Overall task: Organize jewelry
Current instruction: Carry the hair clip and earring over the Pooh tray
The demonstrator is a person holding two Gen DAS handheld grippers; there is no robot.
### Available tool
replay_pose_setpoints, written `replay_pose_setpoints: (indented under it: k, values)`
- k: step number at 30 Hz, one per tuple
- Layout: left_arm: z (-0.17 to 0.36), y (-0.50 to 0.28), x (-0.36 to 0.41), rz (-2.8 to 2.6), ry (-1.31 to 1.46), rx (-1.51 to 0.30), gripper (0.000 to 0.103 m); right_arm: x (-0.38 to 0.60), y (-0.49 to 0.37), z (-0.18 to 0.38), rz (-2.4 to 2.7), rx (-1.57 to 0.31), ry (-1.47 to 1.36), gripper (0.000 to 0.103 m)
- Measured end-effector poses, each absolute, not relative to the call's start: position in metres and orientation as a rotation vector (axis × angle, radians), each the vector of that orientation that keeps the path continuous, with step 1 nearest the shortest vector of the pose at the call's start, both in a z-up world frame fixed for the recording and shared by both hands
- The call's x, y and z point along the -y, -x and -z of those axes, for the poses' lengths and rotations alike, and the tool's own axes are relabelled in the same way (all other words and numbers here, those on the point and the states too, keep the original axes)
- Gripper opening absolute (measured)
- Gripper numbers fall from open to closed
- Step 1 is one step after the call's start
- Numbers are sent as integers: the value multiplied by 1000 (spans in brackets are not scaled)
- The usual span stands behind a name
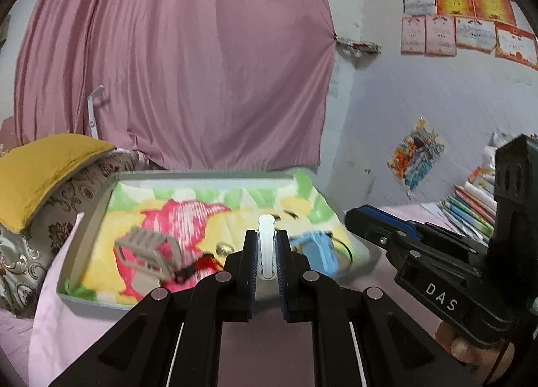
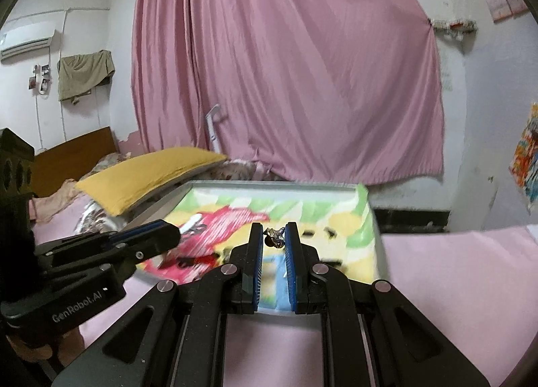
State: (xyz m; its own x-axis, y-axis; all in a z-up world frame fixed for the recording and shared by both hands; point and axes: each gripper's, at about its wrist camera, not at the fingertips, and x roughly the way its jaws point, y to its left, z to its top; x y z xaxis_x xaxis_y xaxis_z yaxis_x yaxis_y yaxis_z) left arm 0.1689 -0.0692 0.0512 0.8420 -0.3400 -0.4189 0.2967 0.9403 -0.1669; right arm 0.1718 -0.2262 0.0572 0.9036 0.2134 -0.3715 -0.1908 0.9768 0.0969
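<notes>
My left gripper (image 1: 266, 235) is shut on a white plastic hair clip (image 1: 265, 245) and holds it above a grey tray (image 1: 88, 218) lined with a bright cartoon cloth. On the cloth lie a grey claw clip (image 1: 148, 252), a red-and-black piece (image 1: 198, 267) and a blue item (image 1: 314, 249). My right gripper (image 2: 274, 235) is shut on a small dark metal jewelry piece (image 2: 273, 238), held over the tray (image 2: 161, 202). It also shows at the right of the left wrist view (image 1: 356, 215). The left gripper shows at the left of the right wrist view (image 2: 168, 230).
The tray sits on a pink sheet (image 2: 454, 279). A yellow pillow (image 1: 40, 171) lies left of the tray, books (image 1: 470, 208) are stacked at the right, and a pink curtain (image 1: 188, 67) hangs behind.
</notes>
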Motion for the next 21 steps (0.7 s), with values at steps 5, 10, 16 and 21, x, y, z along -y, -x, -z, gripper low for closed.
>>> replay_pose_setpoints:
  k: [5, 10, 16, 21]
  values:
    - [-55, -183, 67, 293, 107, -405, 10, 225, -186, -62, -184, -347, -31, 11]
    - [-56, -199, 68, 242, 107, -365, 10, 223, -204, -61, -162, -333, -2, 11]
    - [-49, -217, 69, 220, 113, -423, 10, 226, -223, -55, -138, -408, -15, 11]
    - [-39, -230, 69, 232, 136, -518, 10, 237, -240, -43, -90, -530, -37, 11]
